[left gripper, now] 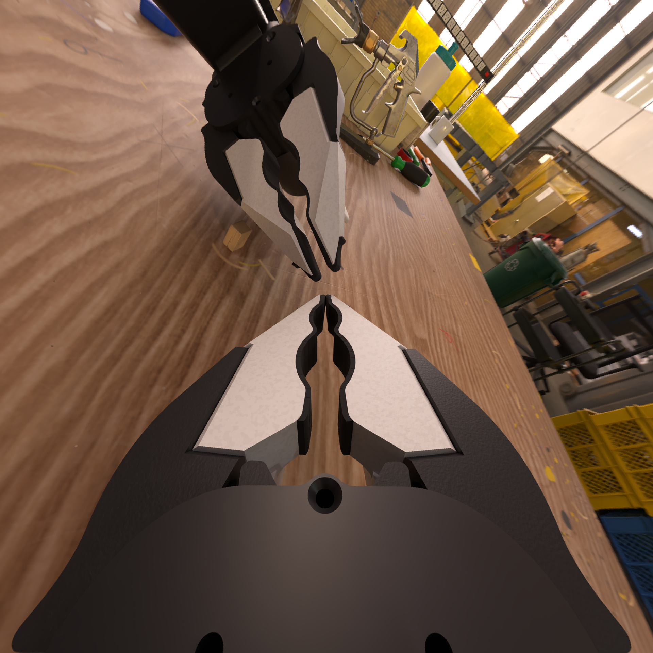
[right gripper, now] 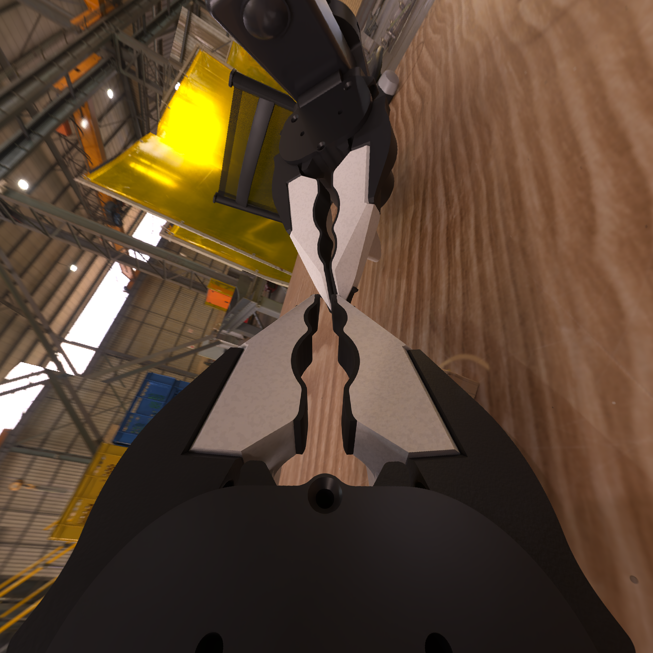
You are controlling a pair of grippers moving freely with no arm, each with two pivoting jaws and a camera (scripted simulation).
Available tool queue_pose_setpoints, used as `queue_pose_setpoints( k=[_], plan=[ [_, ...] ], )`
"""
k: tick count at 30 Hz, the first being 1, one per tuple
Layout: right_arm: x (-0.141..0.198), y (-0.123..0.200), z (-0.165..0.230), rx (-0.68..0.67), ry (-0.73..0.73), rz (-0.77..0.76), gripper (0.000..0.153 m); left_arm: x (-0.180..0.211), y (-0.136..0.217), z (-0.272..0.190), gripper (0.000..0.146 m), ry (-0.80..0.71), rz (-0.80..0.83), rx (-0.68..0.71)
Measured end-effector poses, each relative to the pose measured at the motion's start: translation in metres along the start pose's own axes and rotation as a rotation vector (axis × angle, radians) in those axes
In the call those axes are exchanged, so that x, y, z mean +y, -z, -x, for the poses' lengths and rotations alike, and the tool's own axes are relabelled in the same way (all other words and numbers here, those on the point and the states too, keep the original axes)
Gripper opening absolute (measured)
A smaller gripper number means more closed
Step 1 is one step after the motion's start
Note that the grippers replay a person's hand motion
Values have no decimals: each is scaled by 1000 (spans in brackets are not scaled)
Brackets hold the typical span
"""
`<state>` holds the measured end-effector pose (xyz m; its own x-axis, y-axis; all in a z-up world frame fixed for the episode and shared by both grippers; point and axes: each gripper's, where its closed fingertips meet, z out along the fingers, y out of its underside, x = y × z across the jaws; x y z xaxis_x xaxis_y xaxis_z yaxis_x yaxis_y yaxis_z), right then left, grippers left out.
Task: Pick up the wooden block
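Note:
The wooden block [left gripper: 236,236] is small and pale and lies on the wooden table [left gripper: 106,176]. My left gripper [left gripper: 325,298] is shut and empty, low over the table, with the block ahead and to its left. My right gripper [left gripper: 327,274] points back at it tip to tip with a small gap between them; its jaws are slightly open and empty, and the block lies just beside its fingers. In the right wrist view, my right gripper [right gripper: 327,300] hides most of the block [right gripper: 467,387], which peeks out by its right finger. The left gripper [right gripper: 332,300] faces it there.
A spray gun [left gripper: 388,81], white bottle [left gripper: 434,70] and green-handled screwdriver [left gripper: 413,171] lie along the table's far right edge. A blue object [left gripper: 159,17] sits far left. Beyond the edge are a green bin [left gripper: 523,272] and a yellow crate [left gripper: 607,456].

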<state>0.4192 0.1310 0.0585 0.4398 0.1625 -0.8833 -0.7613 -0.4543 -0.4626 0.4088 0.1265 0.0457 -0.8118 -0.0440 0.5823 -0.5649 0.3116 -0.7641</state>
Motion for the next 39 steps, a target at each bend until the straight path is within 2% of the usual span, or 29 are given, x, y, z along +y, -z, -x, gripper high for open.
queue_pose_setpoints(
  k=[3,22,30,39],
  plan=[
    [0,0,3,21,74,-11,6,-1,0,-2,0,-49,-9,-24],
    [-9,6,10,-1,133,-91,4,-11,3,-4,0,-66,-78,1],
    [-14,6,11,106,326,-105,5,-15,5,-3,0,-97,-102,-26],
    [-17,8,13,77,296,-138,3,-17,6,-1,0,-182,-111,-89]
  ],
)
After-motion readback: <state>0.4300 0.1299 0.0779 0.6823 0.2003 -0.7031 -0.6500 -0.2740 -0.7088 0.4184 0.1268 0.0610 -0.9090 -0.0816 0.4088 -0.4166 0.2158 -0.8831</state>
